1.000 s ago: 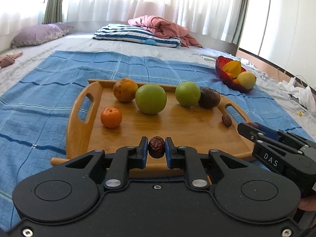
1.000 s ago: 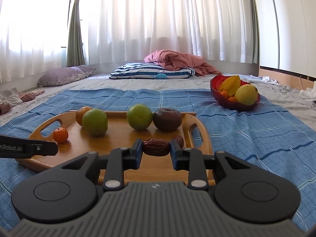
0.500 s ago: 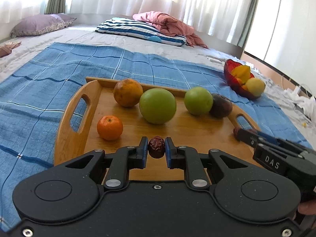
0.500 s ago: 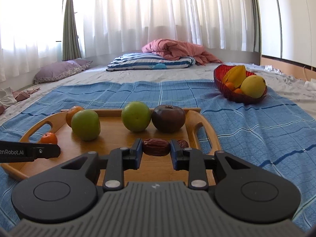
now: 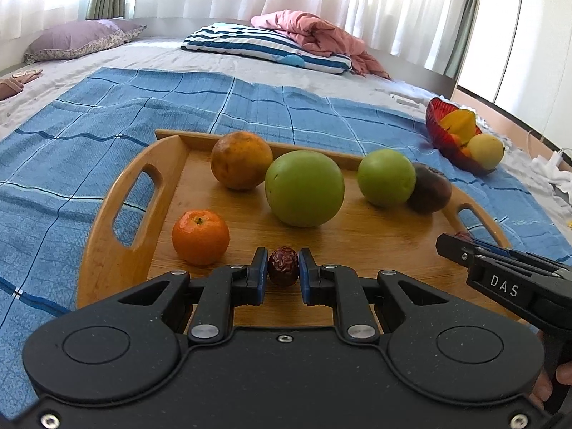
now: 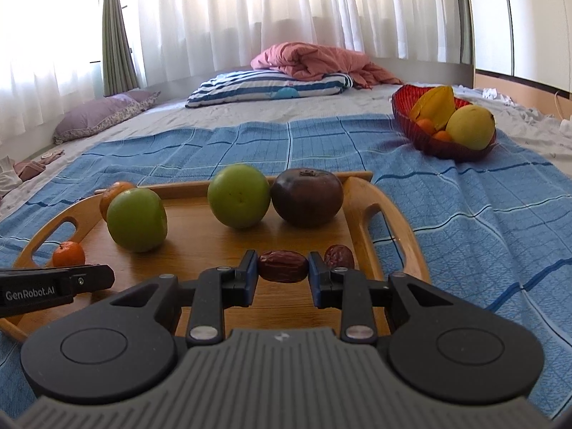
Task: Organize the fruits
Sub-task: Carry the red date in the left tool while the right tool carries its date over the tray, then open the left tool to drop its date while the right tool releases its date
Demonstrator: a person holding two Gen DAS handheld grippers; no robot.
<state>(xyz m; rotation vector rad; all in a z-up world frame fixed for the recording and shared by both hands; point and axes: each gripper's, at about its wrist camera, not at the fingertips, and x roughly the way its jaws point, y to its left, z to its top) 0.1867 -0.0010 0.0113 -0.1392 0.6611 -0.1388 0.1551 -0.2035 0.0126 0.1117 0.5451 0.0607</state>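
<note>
now each gripper's fingers pinch a date: left gripper [image 5: 283, 271], right gripper [image 6: 283, 271]. next, probably set both on the wooden tray [image 5: 375, 239], gently, beside the loose date [image 6: 339, 256].

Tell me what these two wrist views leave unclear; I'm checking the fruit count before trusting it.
- Red bowl: the yellow fruit and the bowl's wall hide whatever lies lower in it, in both views.
- Big orange: right view, mostly behind a green apple.
- Dark round fruit: left view, partly behind the other green apple.
- Loose date: right view, its lower edge hidden by the right gripper.
- Wooden tray: its near edge is hidden by both gripper bodies.
</note>
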